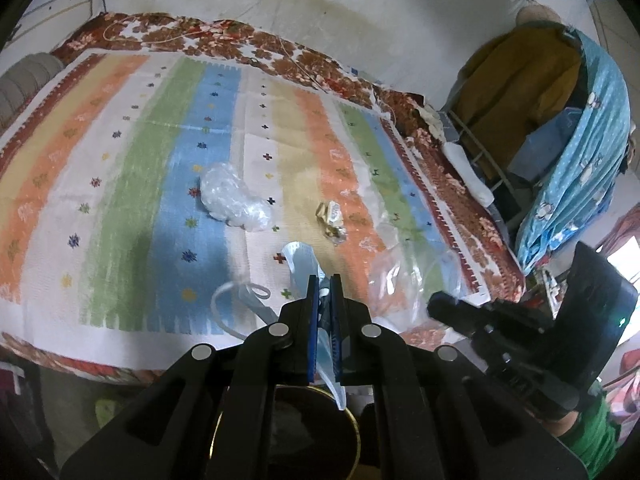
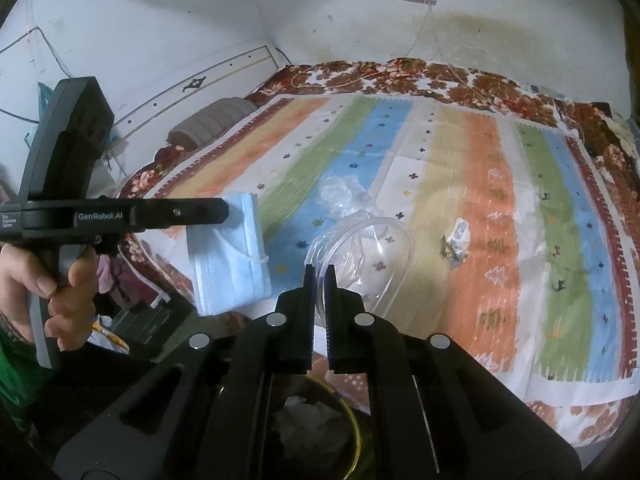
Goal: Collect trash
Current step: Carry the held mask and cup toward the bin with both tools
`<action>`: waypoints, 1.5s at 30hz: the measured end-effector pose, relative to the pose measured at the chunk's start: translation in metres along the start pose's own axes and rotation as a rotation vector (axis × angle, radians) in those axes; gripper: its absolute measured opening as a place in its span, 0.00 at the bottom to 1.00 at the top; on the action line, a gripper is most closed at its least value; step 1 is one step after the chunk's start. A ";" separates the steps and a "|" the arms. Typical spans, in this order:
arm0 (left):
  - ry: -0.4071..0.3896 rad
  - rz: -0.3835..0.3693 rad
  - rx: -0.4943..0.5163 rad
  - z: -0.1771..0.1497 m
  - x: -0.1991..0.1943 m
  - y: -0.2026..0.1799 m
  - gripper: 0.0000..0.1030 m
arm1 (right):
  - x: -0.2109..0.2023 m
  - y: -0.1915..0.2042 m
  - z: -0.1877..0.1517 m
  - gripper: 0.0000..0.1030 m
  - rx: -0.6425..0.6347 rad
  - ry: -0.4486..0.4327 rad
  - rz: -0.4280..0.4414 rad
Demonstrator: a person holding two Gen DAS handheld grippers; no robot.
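Note:
My left gripper (image 1: 325, 280) is shut on a blue face mask (image 1: 303, 264), which hangs from it over the bed's near edge; the mask (image 2: 228, 256) and left gripper (image 2: 224, 210) also show in the right wrist view. My right gripper (image 2: 319, 270) is shut on a clear plastic bag with tubing (image 2: 360, 248); the same bag (image 1: 404, 276) shows in the left wrist view. A crumpled clear plastic wad (image 1: 234, 200) and a crumpled paper wrapper (image 1: 331, 220) lie on the striped sheet. A dark bin with a gold rim (image 2: 344, 404) holding crumpled white trash sits below the grippers.
The striped sheet (image 1: 132, 152) covers a bed with a floral blanket (image 1: 224, 36). A grey pillow (image 2: 212, 122) lies at the head. A rack with clothes (image 1: 520, 92) stands at the bed's right. White walls are behind.

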State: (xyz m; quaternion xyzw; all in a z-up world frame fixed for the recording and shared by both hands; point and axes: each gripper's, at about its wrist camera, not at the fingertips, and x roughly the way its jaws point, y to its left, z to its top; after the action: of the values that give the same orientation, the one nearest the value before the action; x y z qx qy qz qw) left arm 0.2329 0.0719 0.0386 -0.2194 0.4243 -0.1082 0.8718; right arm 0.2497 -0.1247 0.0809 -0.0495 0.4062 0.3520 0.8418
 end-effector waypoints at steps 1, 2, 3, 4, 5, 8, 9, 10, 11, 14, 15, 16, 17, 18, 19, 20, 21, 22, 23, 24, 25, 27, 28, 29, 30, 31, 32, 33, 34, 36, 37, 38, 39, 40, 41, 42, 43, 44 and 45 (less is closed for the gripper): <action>0.000 -0.001 0.003 -0.001 -0.001 -0.002 0.04 | 0.000 0.002 -0.002 0.03 -0.003 0.004 0.000; -0.004 -0.002 0.010 -0.003 -0.003 -0.005 0.04 | 0.000 0.003 -0.003 0.03 -0.004 0.008 0.000; -0.006 -0.008 0.012 -0.004 -0.005 -0.006 0.04 | -0.001 0.005 -0.004 0.03 -0.005 0.012 0.002; -0.010 -0.018 0.013 -0.005 -0.007 -0.008 0.04 | -0.001 0.006 -0.005 0.03 -0.003 0.013 0.002; -0.012 -0.026 0.014 -0.006 -0.010 -0.010 0.04 | -0.003 0.006 -0.007 0.03 0.000 0.013 0.004; -0.013 -0.043 0.017 -0.012 -0.014 -0.013 0.04 | -0.007 0.008 -0.011 0.03 0.015 0.017 0.018; -0.009 -0.047 0.017 -0.014 -0.015 -0.013 0.04 | -0.008 0.009 -0.013 0.03 0.019 0.020 0.023; -0.005 -0.052 0.017 -0.015 -0.016 -0.014 0.04 | -0.010 0.009 -0.015 0.03 0.026 0.026 0.032; -0.005 -0.064 0.022 -0.017 -0.018 -0.017 0.04 | -0.010 0.009 -0.016 0.03 0.032 0.028 0.039; -0.023 -0.066 0.042 -0.021 -0.026 -0.021 0.04 | -0.015 0.010 -0.020 0.03 0.052 0.029 0.058; -0.027 -0.070 0.044 -0.022 -0.028 -0.023 0.04 | -0.016 0.010 -0.022 0.03 0.051 0.029 0.052; -0.029 -0.074 0.043 -0.025 -0.030 -0.023 0.04 | -0.017 0.011 -0.024 0.03 0.048 0.031 0.039; -0.030 -0.074 0.043 -0.027 -0.030 -0.024 0.04 | -0.018 0.011 -0.025 0.03 0.049 0.034 0.033; -0.028 -0.071 0.046 -0.030 -0.031 -0.025 0.04 | -0.018 0.011 -0.027 0.03 0.053 0.040 0.033; -0.025 -0.065 0.051 -0.033 -0.032 -0.026 0.04 | -0.018 0.011 -0.029 0.03 0.056 0.045 0.035; -0.020 -0.054 0.065 -0.037 -0.032 -0.029 0.04 | -0.018 0.012 -0.032 0.03 0.056 0.053 0.033; -0.021 -0.047 0.078 -0.039 -0.033 -0.032 0.04 | -0.018 0.013 -0.034 0.03 0.052 0.056 0.028; -0.029 -0.034 0.100 -0.042 -0.036 -0.036 0.04 | -0.018 0.016 -0.037 0.03 0.041 0.061 0.022; -0.042 -0.009 0.133 -0.046 -0.039 -0.042 0.04 | -0.019 0.019 -0.039 0.03 0.027 0.066 0.021; -0.049 0.002 0.149 -0.049 -0.041 -0.045 0.04 | -0.020 0.022 -0.041 0.03 0.015 0.067 0.025; -0.055 0.006 0.160 -0.052 -0.043 -0.047 0.04 | -0.021 0.024 -0.042 0.03 0.008 0.066 0.026; -0.056 0.009 0.171 -0.059 -0.045 -0.050 0.04 | -0.023 0.028 -0.046 0.03 -0.010 0.068 0.017; -0.055 0.007 0.171 -0.060 -0.045 -0.051 0.04 | -0.023 0.029 -0.048 0.03 -0.013 0.072 0.017; -0.052 0.006 0.173 -0.063 -0.045 -0.052 0.04 | -0.023 0.030 -0.050 0.03 -0.011 0.080 0.023; -0.049 0.006 0.175 -0.066 -0.046 -0.053 0.04 | -0.023 0.031 -0.052 0.03 -0.009 0.085 0.027; -0.048 0.007 0.177 -0.069 -0.046 -0.053 0.04 | -0.024 0.033 -0.054 0.03 -0.011 0.085 0.026; -0.047 0.008 0.176 -0.071 -0.046 -0.054 0.04 | -0.025 0.034 -0.056 0.03 -0.013 0.083 0.020; -0.044 0.009 0.175 -0.073 -0.046 -0.054 0.04 | -0.027 0.035 -0.057 0.03 -0.017 0.080 0.011; -0.040 0.008 0.169 -0.076 -0.046 -0.053 0.04 | -0.028 0.037 -0.058 0.03 -0.021 0.077 0.007; -0.029 0.001 0.152 -0.080 -0.044 -0.051 0.04 | -0.030 0.039 -0.061 0.03 -0.019 0.073 0.011; -0.022 0.001 0.144 -0.082 -0.043 -0.049 0.04 | -0.030 0.039 -0.063 0.03 -0.011 0.077 0.028; -0.012 0.003 0.130 -0.085 -0.041 -0.047 0.04 | -0.030 0.039 -0.065 0.03 -0.005 0.084 0.034; -0.005 0.003 0.119 -0.088 -0.040 -0.045 0.04 | -0.029 0.039 -0.067 0.03 0.001 0.095 0.032; 0.004 0.001 0.108 -0.090 -0.039 -0.043 0.04 | -0.027 0.039 -0.069 0.03 0.002 0.104 0.031; 0.018 0.002 0.091 -0.093 -0.037 -0.040 0.04 | -0.023 0.039 -0.073 0.03 0.002 0.127 0.030; 0.027 0.011 0.081 -0.096 -0.035 -0.039 0.04 | -0.019 0.039 -0.075 0.03 0.002 0.145 0.031; 0.036 0.021 0.078 -0.097 -0.033 -0.039 0.04 | -0.016 0.039 -0.078 0.03 0.004 0.160 0.032; 0.045 0.025 0.077 -0.100 -0.031 -0.039 0.04 | -0.012 0.040 -0.081 0.03 0.006 0.186 0.036; 0.055 0.027 0.076 -0.102 -0.029 -0.039 0.04 | -0.007 0.040 -0.085 0.03 0.010 0.211 0.042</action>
State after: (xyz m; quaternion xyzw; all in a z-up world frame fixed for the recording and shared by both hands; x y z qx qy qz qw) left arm 0.1343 0.0186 0.0222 -0.1773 0.4468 -0.1184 0.8688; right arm 0.1662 -0.1298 0.0377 -0.0738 0.4953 0.3605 0.7870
